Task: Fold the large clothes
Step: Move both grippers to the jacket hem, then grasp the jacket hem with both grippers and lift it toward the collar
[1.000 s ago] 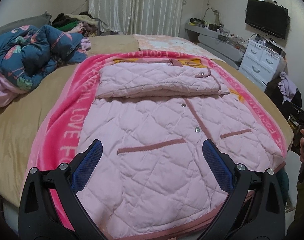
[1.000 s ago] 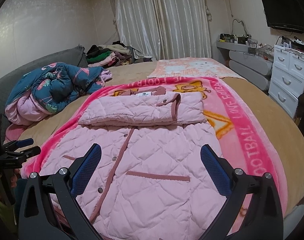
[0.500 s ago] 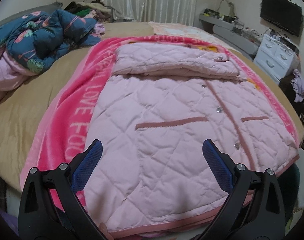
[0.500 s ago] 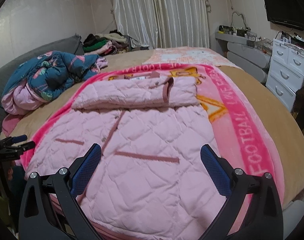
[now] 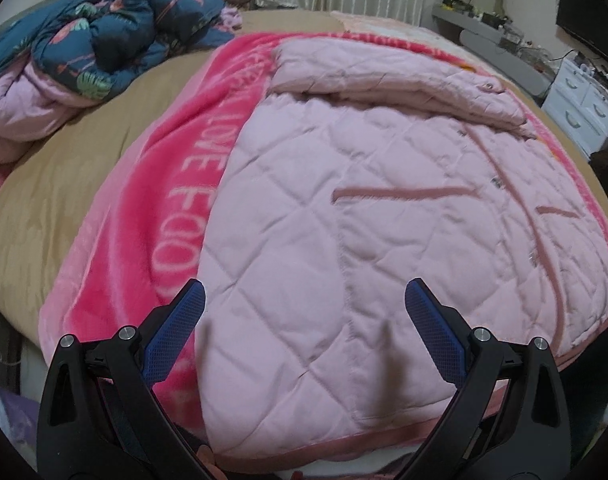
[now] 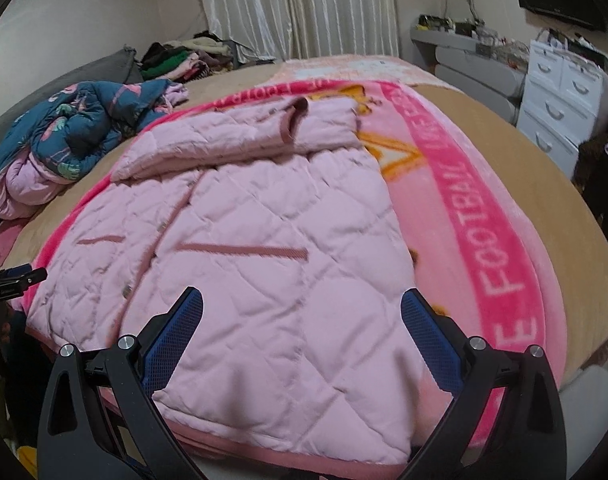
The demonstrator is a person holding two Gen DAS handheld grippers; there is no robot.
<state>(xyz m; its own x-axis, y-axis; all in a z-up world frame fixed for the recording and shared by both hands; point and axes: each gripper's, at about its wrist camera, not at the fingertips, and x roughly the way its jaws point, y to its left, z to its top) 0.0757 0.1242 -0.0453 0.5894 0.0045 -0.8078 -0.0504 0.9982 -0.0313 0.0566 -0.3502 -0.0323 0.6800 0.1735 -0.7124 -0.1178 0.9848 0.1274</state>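
The left gripper [image 5: 304, 312] hangs low over the near hem of the pink quilted jacket [image 5: 363, 208], its blue-padded fingers [image 5: 176, 332] spread wide with nothing between them, one finger above the jacket's left edge where it meets the bright pink blanket [image 5: 152, 200]. The right gripper [image 6: 302, 320] is likewise spread and empty, poised over the jacket [image 6: 264, 240] near its lower right corner. The jacket lies flat, front up, on the blanket, which is printed with white lettering and covers a tan bed [image 5: 52, 168]; its upper part is already folded down into a thick band across the chest [image 5: 383, 80], and its darker pink hem [image 6: 264, 454] runs along the bed's near edge. Two darker pink pocket strips [image 6: 244, 249] cross the front, with snaps along the placket. To the left on the bed sits a crumpled dark blue floral quilt [image 5: 104, 32]. Behind, pale curtains [image 6: 300, 4] hang at the far wall, and a white chest of drawers [image 6: 559, 92] stands to the right. The tip of the left gripper shows at the left edge of the right wrist view [image 6: 14, 280].
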